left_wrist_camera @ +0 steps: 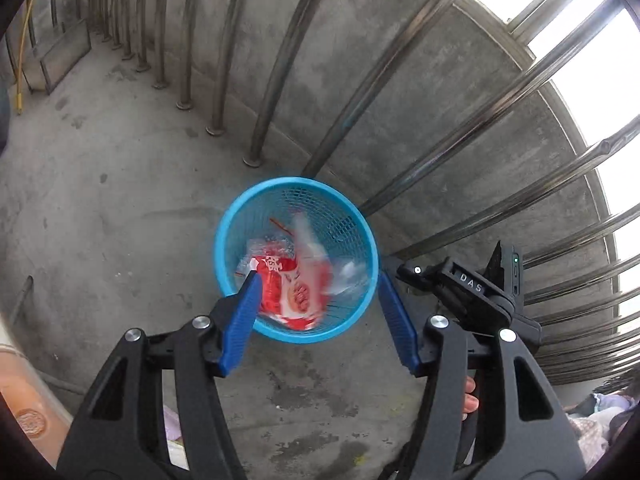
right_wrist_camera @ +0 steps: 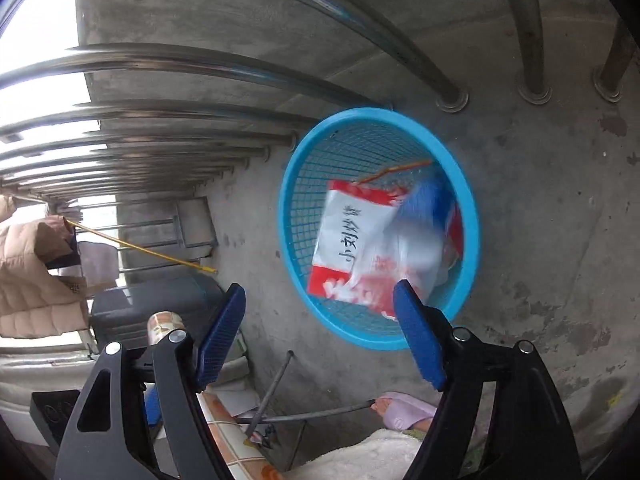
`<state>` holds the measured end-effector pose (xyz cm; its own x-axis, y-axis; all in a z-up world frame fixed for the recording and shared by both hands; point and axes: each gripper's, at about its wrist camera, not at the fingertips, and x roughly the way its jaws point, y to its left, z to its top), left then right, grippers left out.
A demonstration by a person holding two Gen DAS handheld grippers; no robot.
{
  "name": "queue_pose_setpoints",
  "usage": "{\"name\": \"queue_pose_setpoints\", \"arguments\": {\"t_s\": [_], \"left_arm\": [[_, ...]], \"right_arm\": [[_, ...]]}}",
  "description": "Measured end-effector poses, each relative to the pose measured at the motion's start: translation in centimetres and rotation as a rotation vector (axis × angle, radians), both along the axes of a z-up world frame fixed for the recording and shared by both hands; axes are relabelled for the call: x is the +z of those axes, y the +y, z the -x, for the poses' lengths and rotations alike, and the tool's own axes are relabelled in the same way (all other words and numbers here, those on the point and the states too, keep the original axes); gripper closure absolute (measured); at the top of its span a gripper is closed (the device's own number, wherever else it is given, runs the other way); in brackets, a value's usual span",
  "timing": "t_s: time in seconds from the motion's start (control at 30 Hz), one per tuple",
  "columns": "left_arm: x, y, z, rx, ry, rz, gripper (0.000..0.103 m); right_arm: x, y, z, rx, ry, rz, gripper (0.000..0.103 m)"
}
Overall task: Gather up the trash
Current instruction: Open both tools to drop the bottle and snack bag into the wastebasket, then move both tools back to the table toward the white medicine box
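At frame centre, the blue mesh wastebasket (left_wrist_camera: 240, 216) holds a red-and-white printed wrapper (left_wrist_camera: 296, 292) and clear plastic (left_wrist_camera: 348, 276), while the left gripper (left_wrist_camera: 318, 312) and right gripper (right_wrist_camera: 320, 332) both gape empty.

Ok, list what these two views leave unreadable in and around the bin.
- Bin bottom: both views, covered by wrappers.
- Red wrapper print: left view, motion blur.
- White bag lower end: right view, blurred, behind a finger.
- Right gripper fingers: left view, hidden behind its body.

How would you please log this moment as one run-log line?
left tongs: open, empty | right tongs: open, empty | wrapper: in basket | floor: concrete
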<state>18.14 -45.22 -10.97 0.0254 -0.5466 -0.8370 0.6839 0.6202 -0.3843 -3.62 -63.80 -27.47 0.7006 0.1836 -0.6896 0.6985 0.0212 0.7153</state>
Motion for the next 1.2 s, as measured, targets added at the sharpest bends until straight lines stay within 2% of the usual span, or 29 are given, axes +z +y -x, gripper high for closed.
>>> {"name": "queue_pose_setpoints", "arguments": {"t_s": [0.13,0.23,0.37,0.43,0.57,0.77,0.93,1.2], "left_arm": [[2.4,1.4,0.0,0.032,-0.036,0.028,0.043],[4.4,3.5,0.2,0.063,-0.06,0.062,0.042],[7.1,7.0,1.2,0.093,-0.11,0.108,0.039],[8.2,9.3,1.8,0.12,-0.132,0.126,0.032],[10.1,13.8,2.9,0.169,-0.209,0.12,0.029],[12.9,22.0,4.0,0.284,-0.305,0.175,0.027],[13.7,29.5,4.2,0.418,-0.357,0.182,0.027],[12.7,43.3,4.3,0.719,-0.382,0.151,0.023]], "right_arm": [[0.3,0.7,0.5,-0.001,0.001,0.01,0.029],[1.6,1.3,0.6,0.008,-0.01,0.047,0.029],[4.2,2.3,0.1,0.036,-0.031,0.096,0.029],[6.0,2.9,0.0,0.062,-0.042,0.134,0.029],[10.0,4.9,-0.4,0.132,-0.076,0.231,0.029],[15.5,8.3,-3.0,0.282,-0.132,0.337,0.029],[19.6,12.4,-6.5,0.408,-0.191,0.399,0.029],[25.1,23.5,-13.8,0.74,-0.292,0.495,0.029]]}}
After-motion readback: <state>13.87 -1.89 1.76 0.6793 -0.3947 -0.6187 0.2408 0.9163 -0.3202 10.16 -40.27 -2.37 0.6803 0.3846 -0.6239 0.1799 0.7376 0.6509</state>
